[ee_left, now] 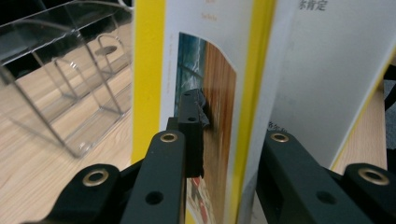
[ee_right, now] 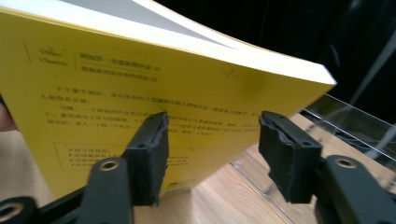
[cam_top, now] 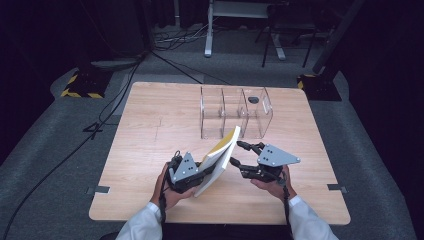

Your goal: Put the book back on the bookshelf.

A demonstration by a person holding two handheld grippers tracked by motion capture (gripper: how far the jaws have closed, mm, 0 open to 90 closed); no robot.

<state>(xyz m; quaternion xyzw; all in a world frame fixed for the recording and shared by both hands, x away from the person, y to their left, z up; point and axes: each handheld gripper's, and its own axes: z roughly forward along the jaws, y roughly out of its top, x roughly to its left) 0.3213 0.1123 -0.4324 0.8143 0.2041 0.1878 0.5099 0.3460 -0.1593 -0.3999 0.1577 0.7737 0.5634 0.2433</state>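
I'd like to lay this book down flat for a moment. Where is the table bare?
The table is bare across its left half, from the clear organizer to the left edge, and along the right edge. It is crowded near the front middle, where the left gripper clamps the book and the right gripper stands open beside it.

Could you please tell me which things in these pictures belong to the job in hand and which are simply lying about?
In use:
- yellow book, clamped in the left gripper
- right gripper, jaws apart beside the book
- clear divided organizer, just beyond the book

Lying about:
- small dark object in the organizer
- cables on the floor
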